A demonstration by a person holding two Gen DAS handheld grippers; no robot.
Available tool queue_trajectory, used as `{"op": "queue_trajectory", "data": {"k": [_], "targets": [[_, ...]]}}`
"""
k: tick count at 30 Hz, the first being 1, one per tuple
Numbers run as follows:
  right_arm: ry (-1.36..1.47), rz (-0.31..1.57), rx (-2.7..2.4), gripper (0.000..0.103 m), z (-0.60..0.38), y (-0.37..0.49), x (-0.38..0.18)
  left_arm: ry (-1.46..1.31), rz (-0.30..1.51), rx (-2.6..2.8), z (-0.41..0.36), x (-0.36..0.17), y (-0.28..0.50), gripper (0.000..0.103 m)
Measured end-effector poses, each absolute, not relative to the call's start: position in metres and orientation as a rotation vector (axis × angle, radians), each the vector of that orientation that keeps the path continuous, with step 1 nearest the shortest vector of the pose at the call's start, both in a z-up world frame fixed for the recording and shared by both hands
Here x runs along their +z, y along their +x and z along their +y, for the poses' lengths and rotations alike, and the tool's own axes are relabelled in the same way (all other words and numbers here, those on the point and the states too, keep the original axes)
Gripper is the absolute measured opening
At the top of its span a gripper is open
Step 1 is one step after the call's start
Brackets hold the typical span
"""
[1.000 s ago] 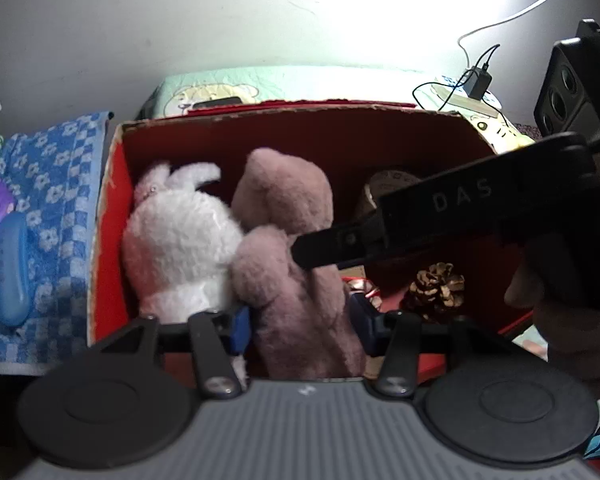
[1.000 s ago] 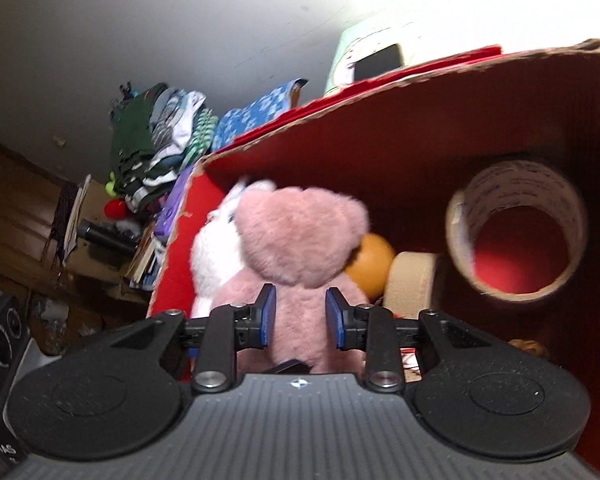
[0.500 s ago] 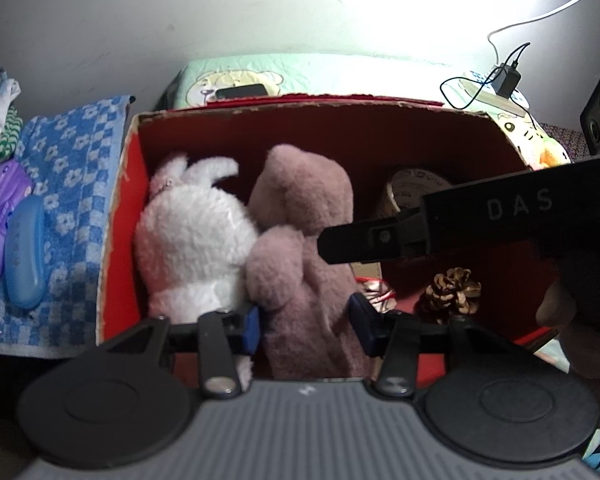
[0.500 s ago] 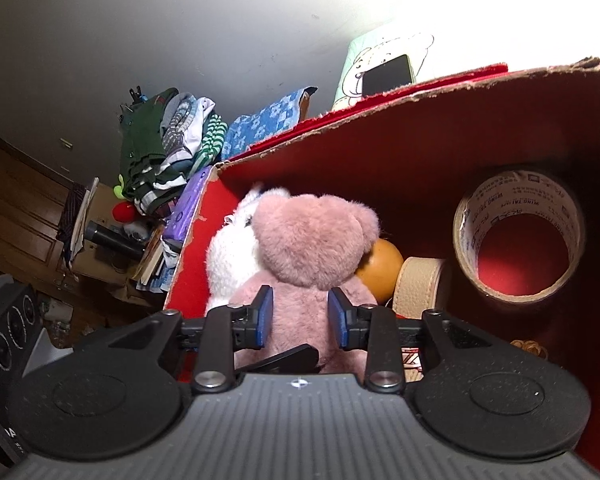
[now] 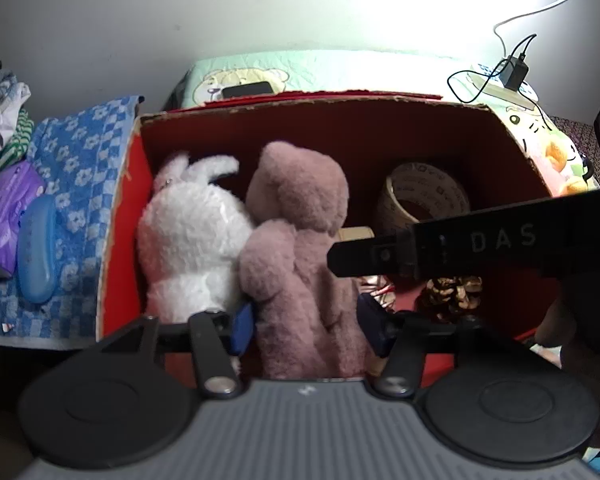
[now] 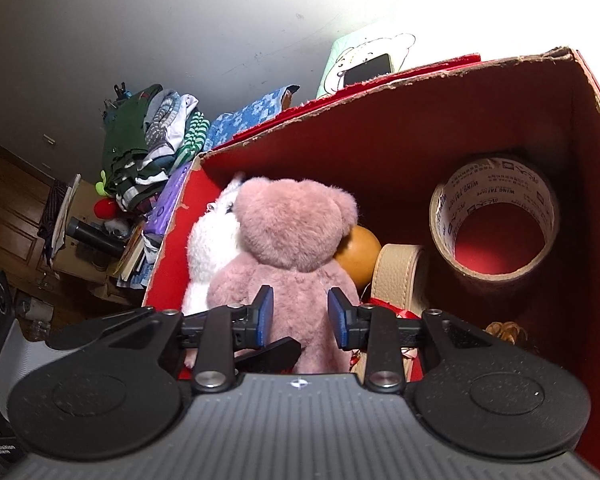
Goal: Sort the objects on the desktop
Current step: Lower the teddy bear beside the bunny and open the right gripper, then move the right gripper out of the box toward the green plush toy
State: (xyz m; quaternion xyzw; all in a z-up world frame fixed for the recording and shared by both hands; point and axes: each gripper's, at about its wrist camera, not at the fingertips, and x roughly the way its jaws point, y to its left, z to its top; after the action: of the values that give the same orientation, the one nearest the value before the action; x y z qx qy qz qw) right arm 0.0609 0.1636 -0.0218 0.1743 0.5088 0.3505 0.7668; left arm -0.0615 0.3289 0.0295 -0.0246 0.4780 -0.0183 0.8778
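Fluffy plush pink bear sits inside a rough-edged, matt cardboard box.

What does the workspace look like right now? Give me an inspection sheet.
Surface: quilt behind box; towel beside it.
Job's things: bear, rabbit, tape, pine cone in box.
Clutter: phone on quilt.
Tools: left tool has just been opening, bear between its jaws; right tool narrow at bear's back, grip unclear.
Cables: charger leads behind box.
Surroundings: clothes pile.
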Motion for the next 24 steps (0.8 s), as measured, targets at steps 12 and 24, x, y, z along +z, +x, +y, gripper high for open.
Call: {"op": "queue_trajectory", "data": {"k": [12, 24], "targets": [[0.373, 1.032, 0.708, 0.034, 0.142, 0.049, -0.009, 0.023, 0.941, 0.033, 0.31, 0.056, -0.073, 0.068], [0.309, 0.873, 0.66, 0.034, 0.107, 0.015, 0.016, 0.02, 0.967, 0.071, 0.278, 0.065, -0.079, 0.069]]}}
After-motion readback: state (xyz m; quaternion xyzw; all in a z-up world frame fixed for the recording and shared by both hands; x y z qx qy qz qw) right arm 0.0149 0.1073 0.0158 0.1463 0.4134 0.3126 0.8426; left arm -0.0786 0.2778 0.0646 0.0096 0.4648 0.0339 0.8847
